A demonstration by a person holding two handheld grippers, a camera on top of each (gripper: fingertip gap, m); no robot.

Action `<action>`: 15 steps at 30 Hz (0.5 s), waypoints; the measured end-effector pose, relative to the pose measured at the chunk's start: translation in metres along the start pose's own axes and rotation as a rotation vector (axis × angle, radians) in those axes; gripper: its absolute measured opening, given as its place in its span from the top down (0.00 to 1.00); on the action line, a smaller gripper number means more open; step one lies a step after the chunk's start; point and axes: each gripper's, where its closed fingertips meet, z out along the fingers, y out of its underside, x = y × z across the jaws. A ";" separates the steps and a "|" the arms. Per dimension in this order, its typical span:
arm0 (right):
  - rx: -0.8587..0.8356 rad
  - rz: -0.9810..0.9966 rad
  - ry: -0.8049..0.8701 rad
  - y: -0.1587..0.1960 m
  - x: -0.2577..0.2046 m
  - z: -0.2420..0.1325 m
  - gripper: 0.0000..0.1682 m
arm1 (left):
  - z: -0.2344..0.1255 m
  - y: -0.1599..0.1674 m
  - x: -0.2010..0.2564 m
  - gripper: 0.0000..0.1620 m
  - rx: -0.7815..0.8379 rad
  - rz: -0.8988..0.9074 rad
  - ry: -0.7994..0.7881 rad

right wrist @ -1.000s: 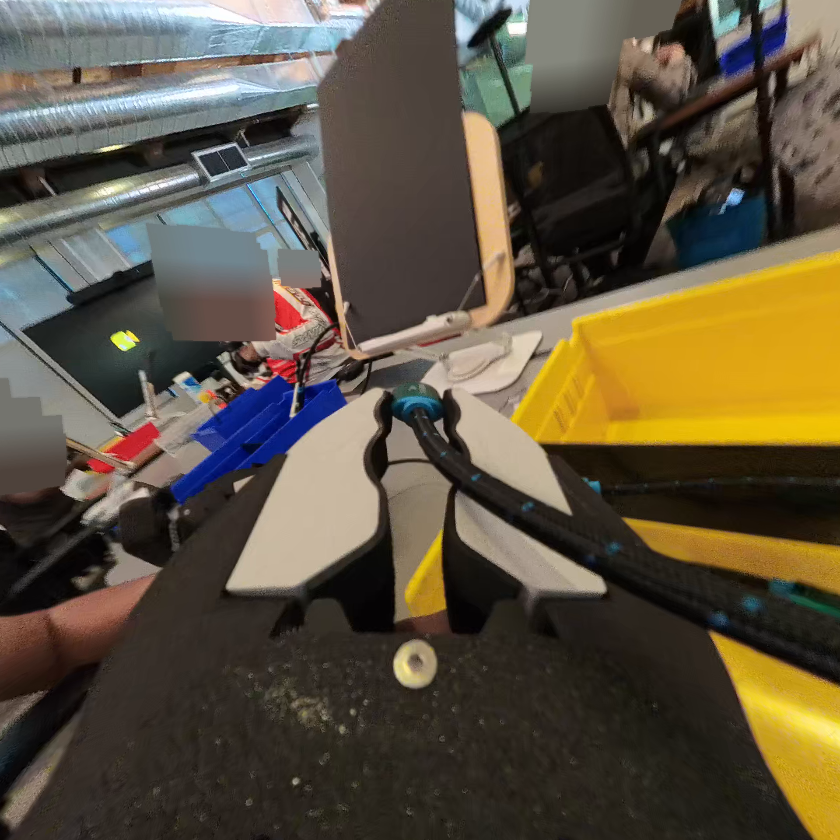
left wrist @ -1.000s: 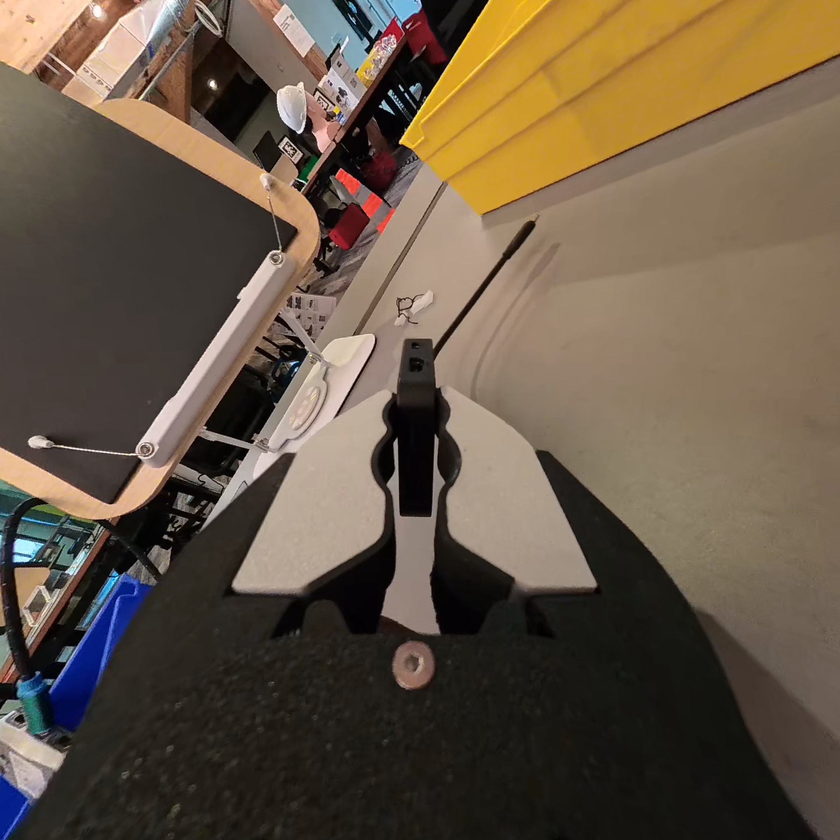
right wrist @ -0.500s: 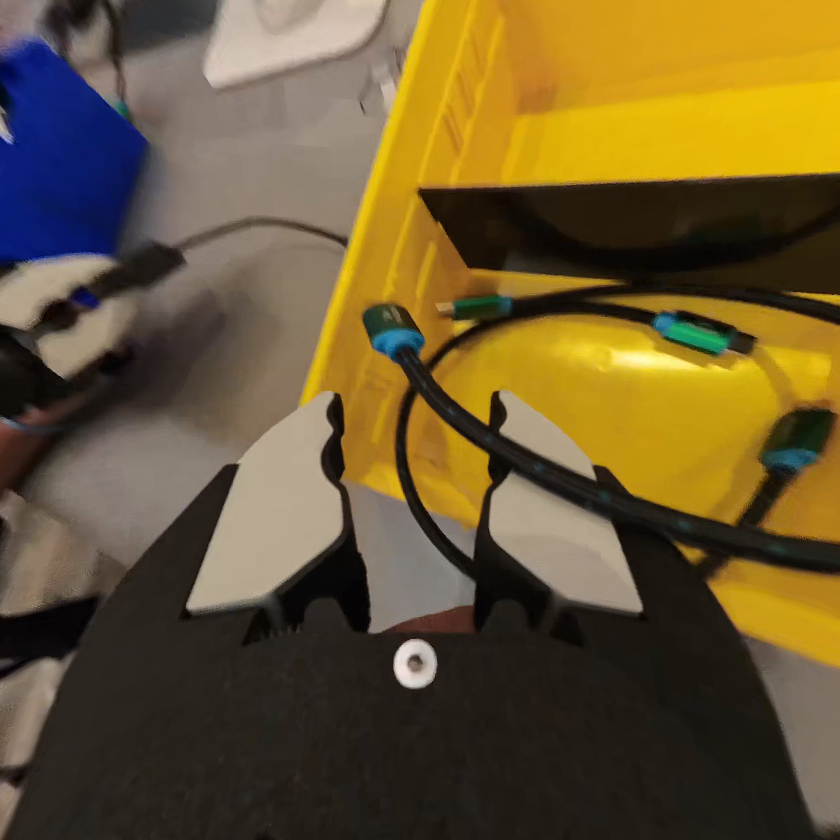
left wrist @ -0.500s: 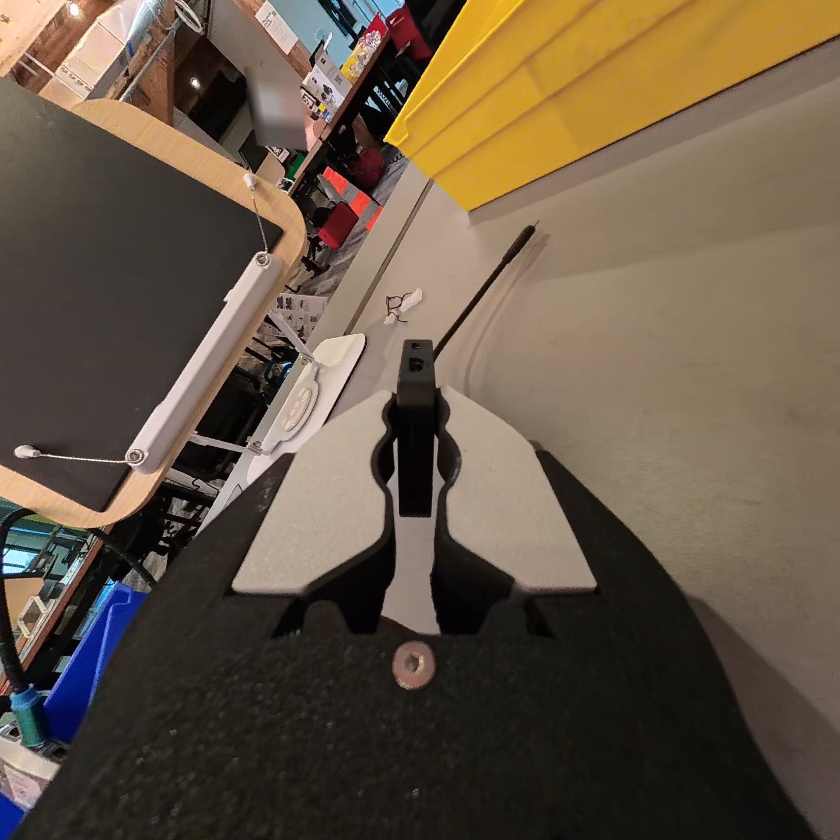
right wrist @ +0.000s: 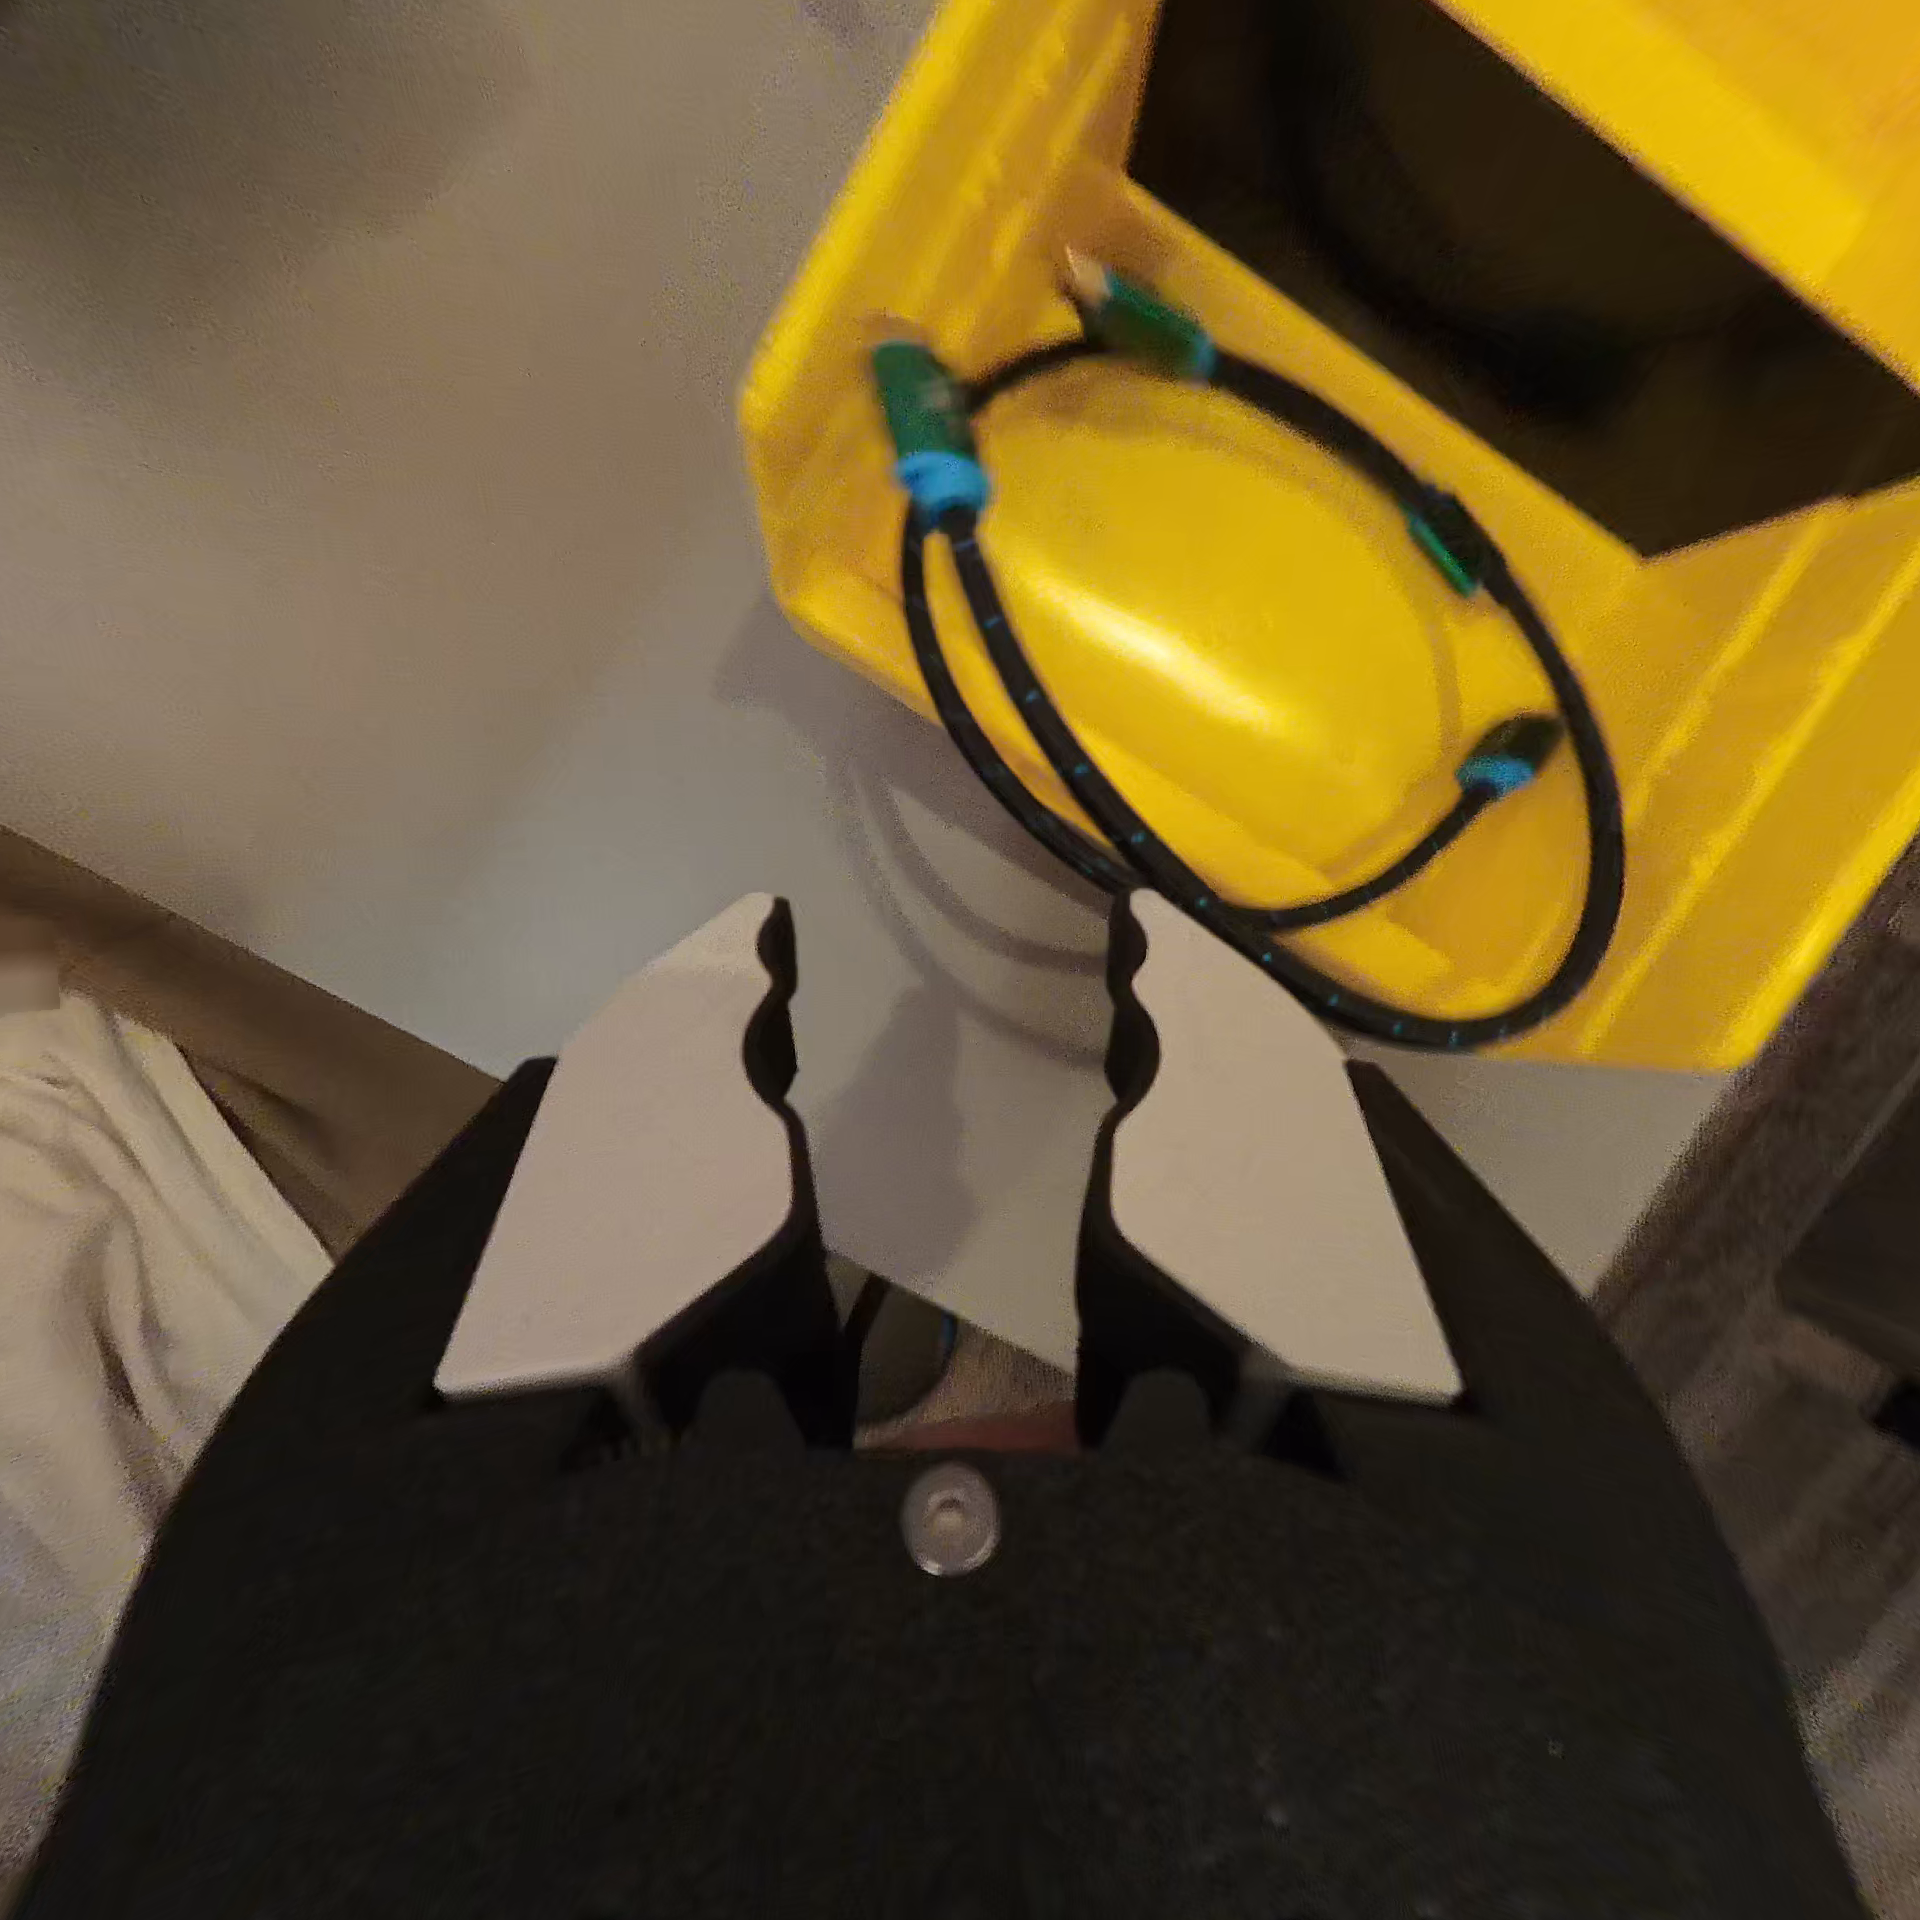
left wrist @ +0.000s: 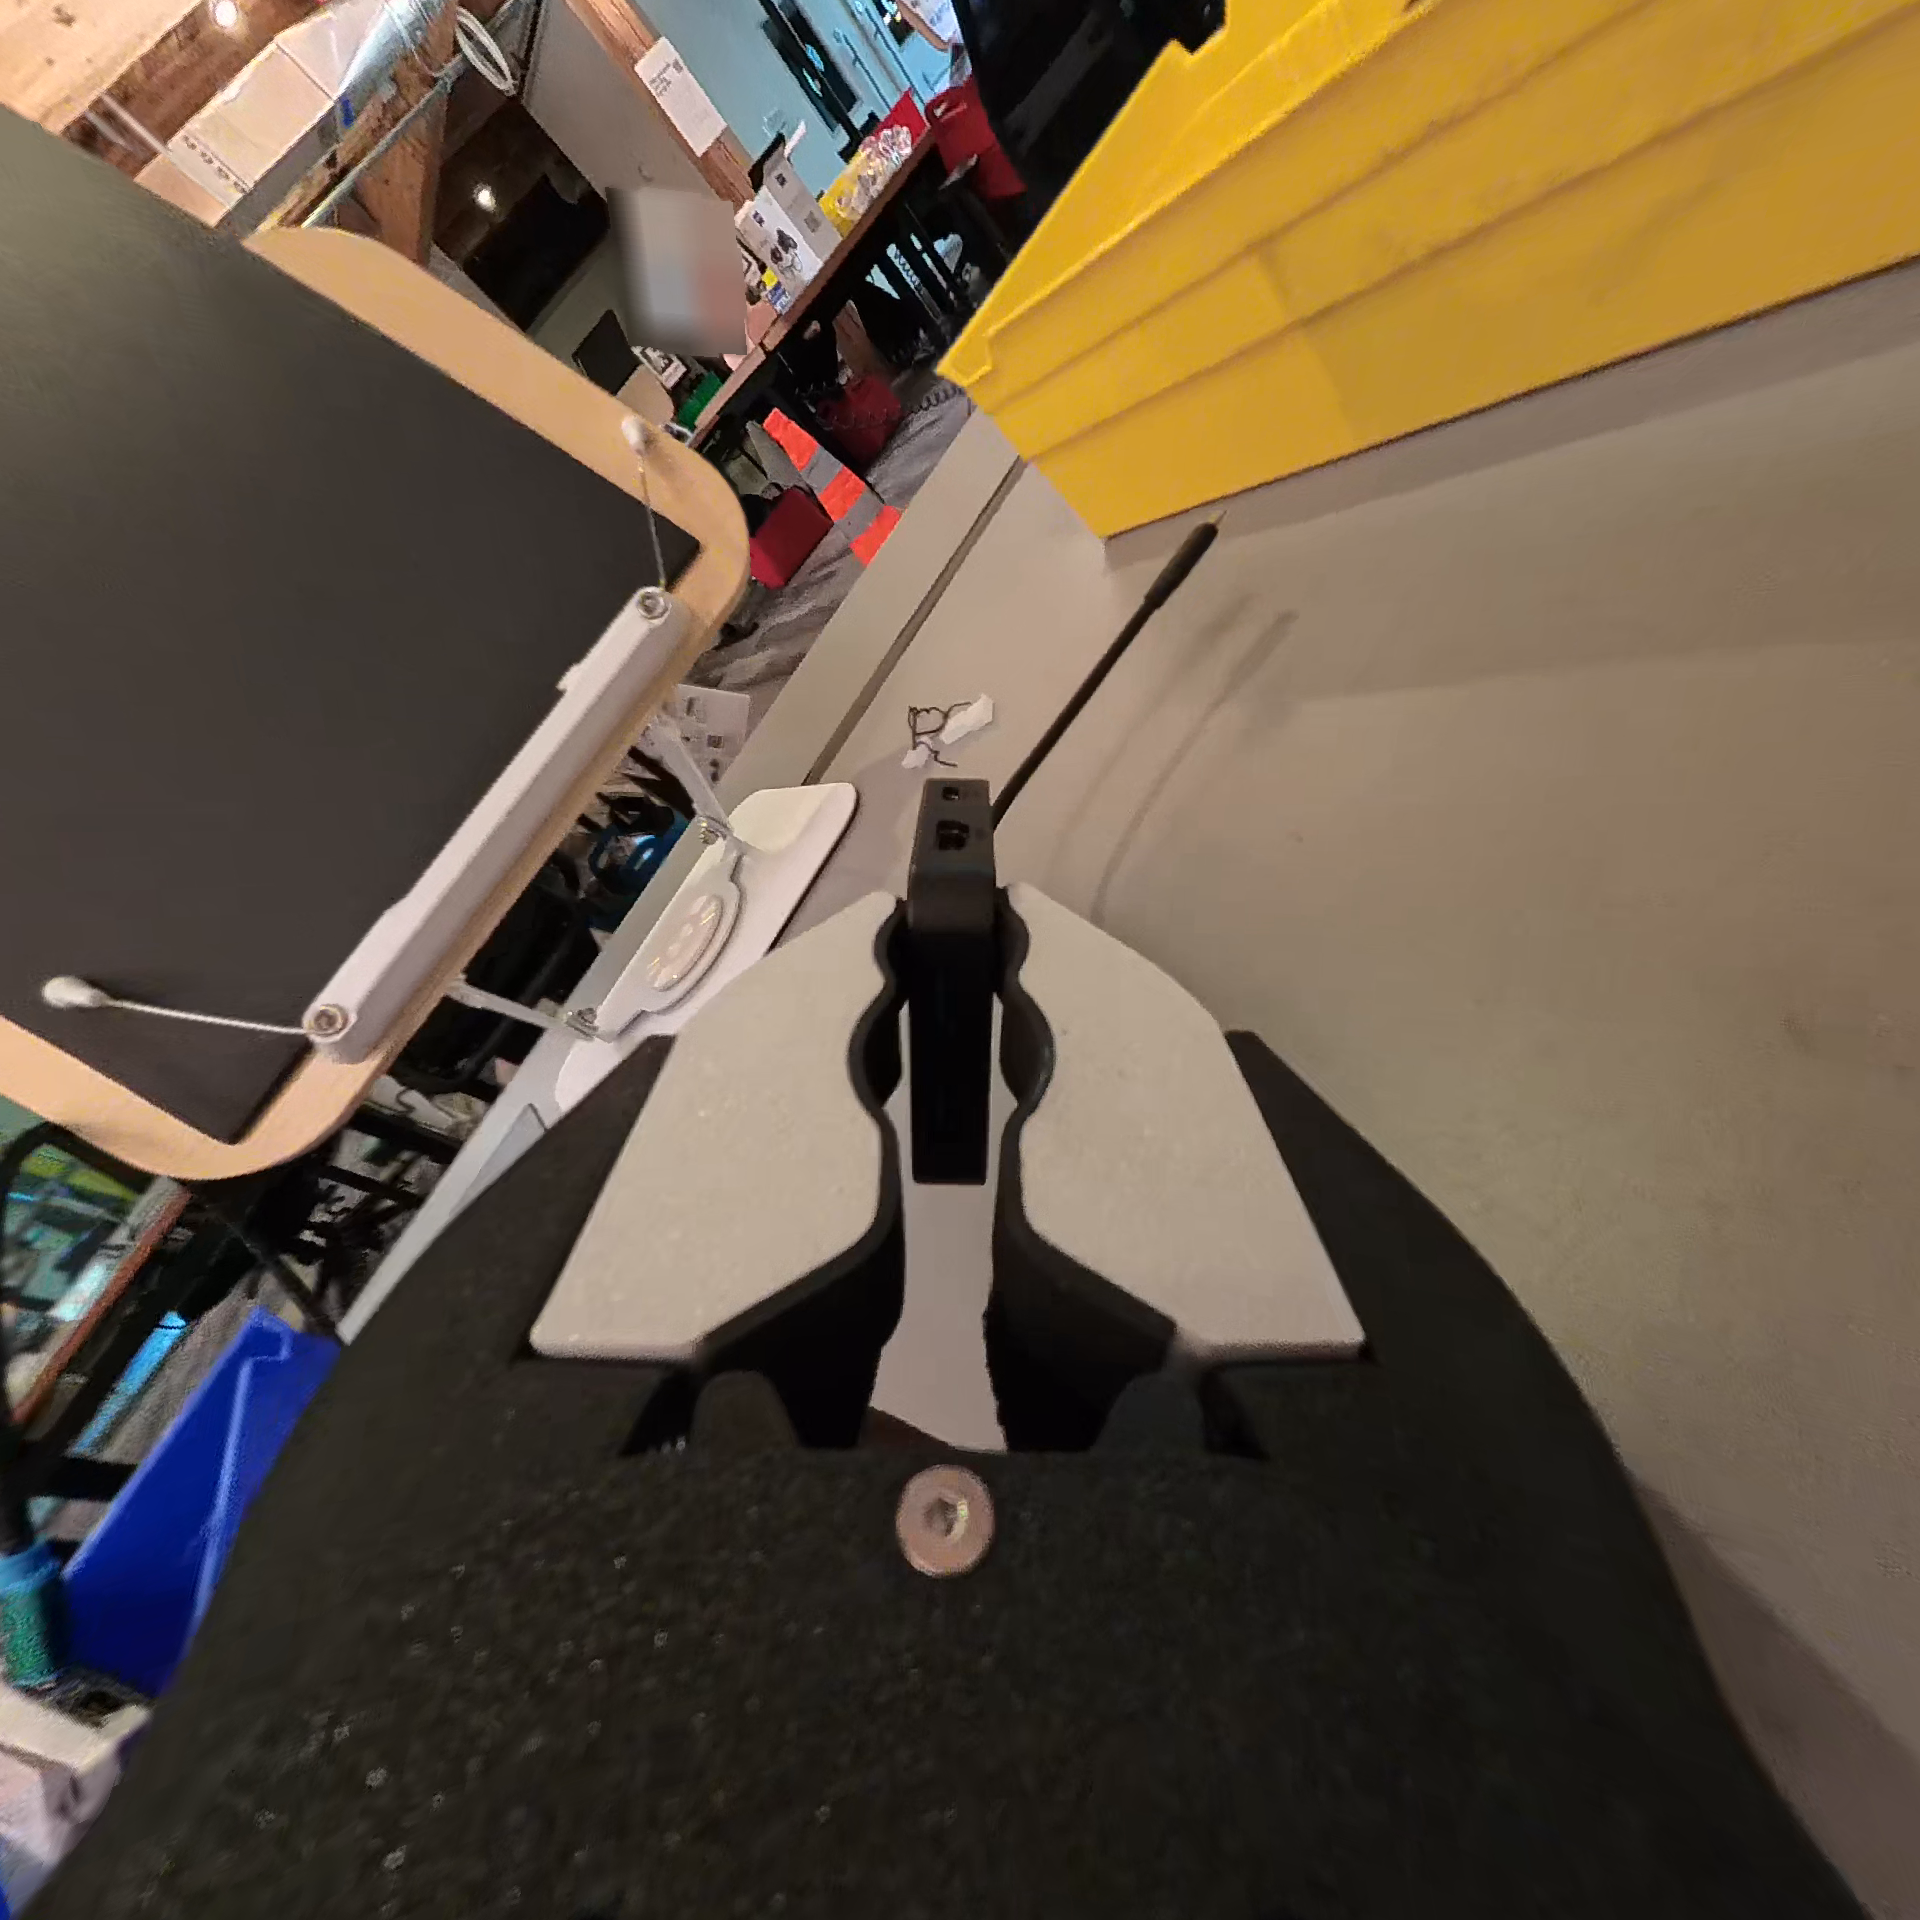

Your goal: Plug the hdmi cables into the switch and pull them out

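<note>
My left gripper (left wrist: pixel 948 904) is shut on the black HDMI switch (left wrist: pixel 950 966), which stands edge-on between the fingers above the grey table; its thin black lead (left wrist: pixel 1101 665) runs away toward the yellow bin. My right gripper (right wrist: pixel 951 925) is open and empty, held above the table just short of the yellow bin (right wrist: pixel 1714 831). Black braided HDMI cables (right wrist: pixel 1039 748) with green and blue plugs (right wrist: pixel 920 416) lie coiled inside that bin.
A black board with a wooden rim (left wrist: pixel 260 644) on a white arm stands left of the switch. Yellow bins (left wrist: pixel 1403 270) line the table's far side. Blue bins (left wrist: pixel 177 1496) sit at lower left. A black divider (right wrist: pixel 1507 260) sits in the yellow bin. The table edge is below the right gripper. Across from one pair of fingers to the other is roughly 30 centimetres.
My right gripper opened, let the braided cable drop into the yellow bin and drew back with a tilt down. My left gripper kept hold of the switch and barely shifted.
</note>
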 end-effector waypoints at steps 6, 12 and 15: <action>0.187 -0.057 -0.025 -0.035 -0.043 -0.008 0.76 | -0.006 -0.007 -0.019 0.92 0.087 -0.351 0.097; 0.282 -0.179 0.042 -0.068 -0.065 -0.010 0.75 | -0.017 -0.024 -0.030 0.92 0.301 -0.791 0.342; 0.551 -0.201 -0.244 -0.121 -0.127 -0.008 0.77 | -0.033 -0.047 -0.031 0.92 0.447 -0.949 0.503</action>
